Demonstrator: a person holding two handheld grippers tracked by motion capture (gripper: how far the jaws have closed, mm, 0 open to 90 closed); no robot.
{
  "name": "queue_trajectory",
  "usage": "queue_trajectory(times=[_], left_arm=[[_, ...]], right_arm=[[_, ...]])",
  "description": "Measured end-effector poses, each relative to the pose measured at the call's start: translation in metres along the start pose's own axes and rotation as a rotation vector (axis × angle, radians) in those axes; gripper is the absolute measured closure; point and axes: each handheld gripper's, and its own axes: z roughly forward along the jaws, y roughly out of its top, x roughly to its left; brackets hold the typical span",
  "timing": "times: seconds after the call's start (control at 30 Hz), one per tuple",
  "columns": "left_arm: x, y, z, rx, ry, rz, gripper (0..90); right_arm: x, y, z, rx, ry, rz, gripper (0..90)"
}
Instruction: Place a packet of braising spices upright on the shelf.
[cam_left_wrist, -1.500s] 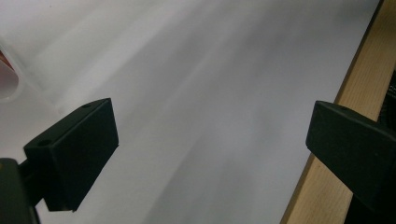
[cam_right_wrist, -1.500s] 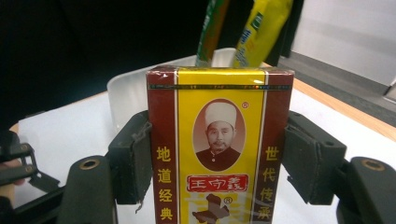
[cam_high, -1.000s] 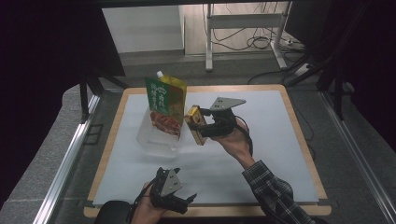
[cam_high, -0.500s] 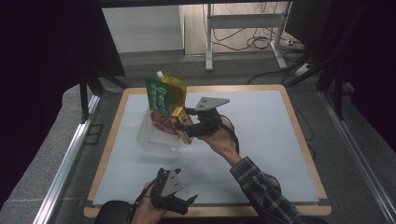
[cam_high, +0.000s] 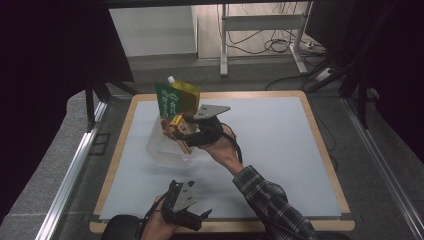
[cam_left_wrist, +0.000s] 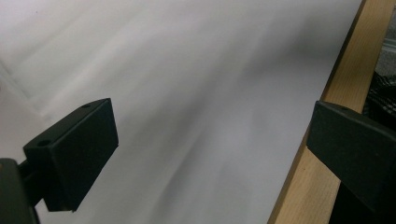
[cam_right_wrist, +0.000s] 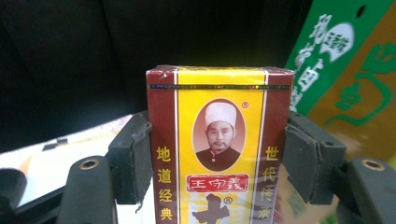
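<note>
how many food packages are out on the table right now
2: a green and yellow spouted pouch standing in the clear bin, and a red and yellow box clamped in the right gripper over that bin. The bin may hide more.

We saw the box (cam_high: 179, 129) clamped between the right gripper (cam_high: 186, 136) jaws above the clear tub (cam_high: 165, 150) at the table (cam_high: 280, 150) centre-left. The pouch (cam_high: 176, 101) stood just behind it. The left gripper (cam_high: 192, 220) hung over the near edge, well apart.

right gripper (cam_high: 181, 136): jaws clamped on a load, arm outstretched | left gripper (cam_high: 197, 220): jaws apart, empty, held low
</note>
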Motion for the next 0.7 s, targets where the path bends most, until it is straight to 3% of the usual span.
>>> queue_trajectory(times=[0.27, 0.7], left_arm=[[-0.001, 0.000, 0.000, -0.002, -0.005, 0.004, 2.0], [-0.002, 0.000, 0.001, 0.003, -0.010, 0.014, 2.1]], right_arm=[[-0.001, -0.005, 0.019, -0.024, 0.006, 0.033, 32.0], [0.007, -0.014, 0.044, -0.029, 0.015, 0.029, 32.0]])
